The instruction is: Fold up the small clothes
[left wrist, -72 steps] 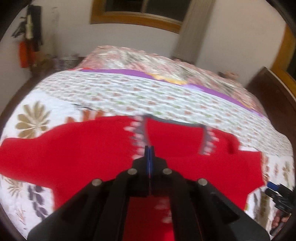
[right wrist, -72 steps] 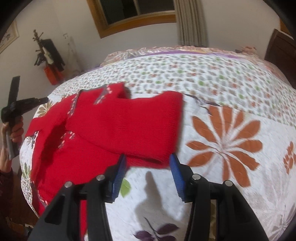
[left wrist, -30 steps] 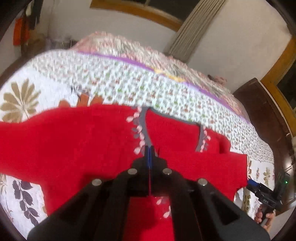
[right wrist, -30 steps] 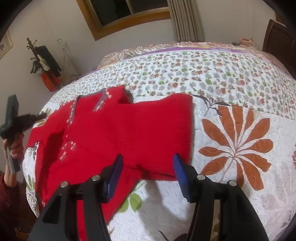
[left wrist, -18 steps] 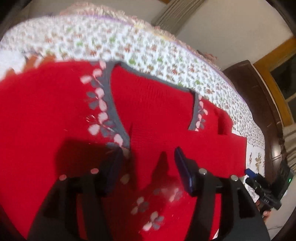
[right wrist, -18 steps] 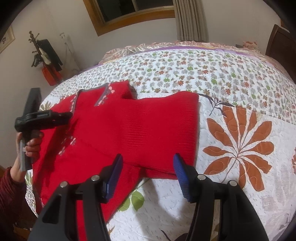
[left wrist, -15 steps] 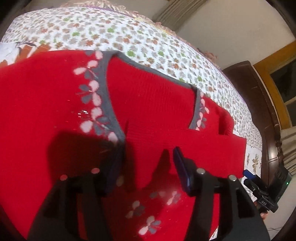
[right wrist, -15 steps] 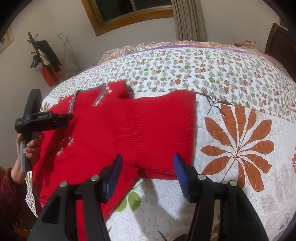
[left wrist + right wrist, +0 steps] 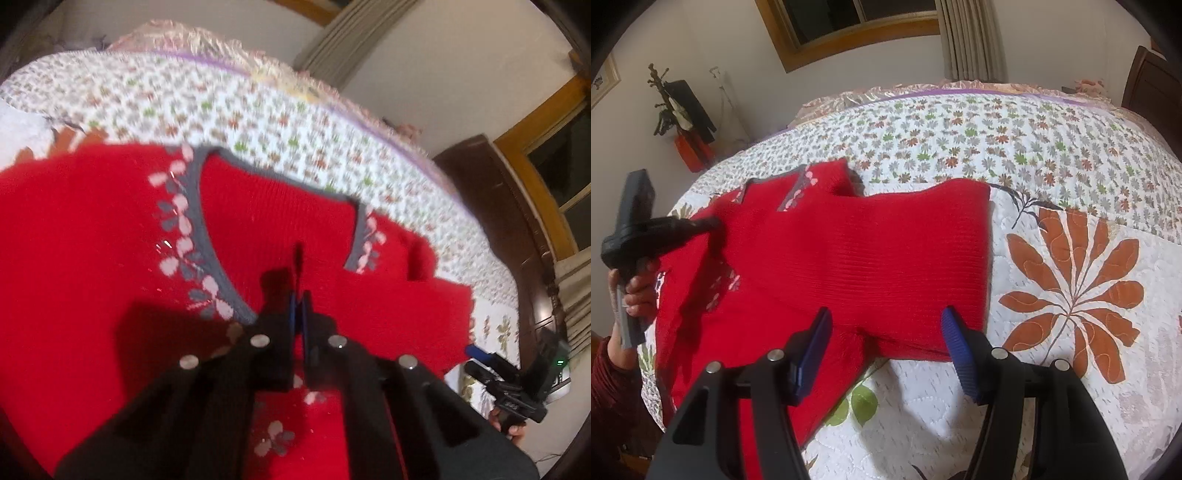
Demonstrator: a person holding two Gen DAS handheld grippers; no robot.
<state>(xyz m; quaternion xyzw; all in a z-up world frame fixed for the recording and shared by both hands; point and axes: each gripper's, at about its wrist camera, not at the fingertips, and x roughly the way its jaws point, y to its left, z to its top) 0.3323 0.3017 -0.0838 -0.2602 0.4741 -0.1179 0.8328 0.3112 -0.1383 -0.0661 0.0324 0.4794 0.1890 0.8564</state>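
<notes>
one red sweater (image 9: pixel 849 258) lies mid-frame on the floral quilt (image 9: pixel 1052 155), one sleeve folded across its body. left gripper (image 9: pixel 298 306): blue pads nearly together over the neckline, grip on knit unclear. right gripper (image 9: pixel 886 332): wide open, empty, at the sweater's near edge.

Bare quilted bed (image 9: pixel 1052 155) is lying open from 12 to 5 o'clock of the red sweater (image 9: pixel 857 254), giving the right hand-held gripper (image 9: pixel 886 332) free passage there. At 9 o'clock the left hand-held gripper (image 9: pixel 709 223) and the person's hand (image 9: pixel 637 291) are blocking the way. A dark headboard (image 9: pixel 1152 88) is standing at 2 o'clock, well apart.
</notes>
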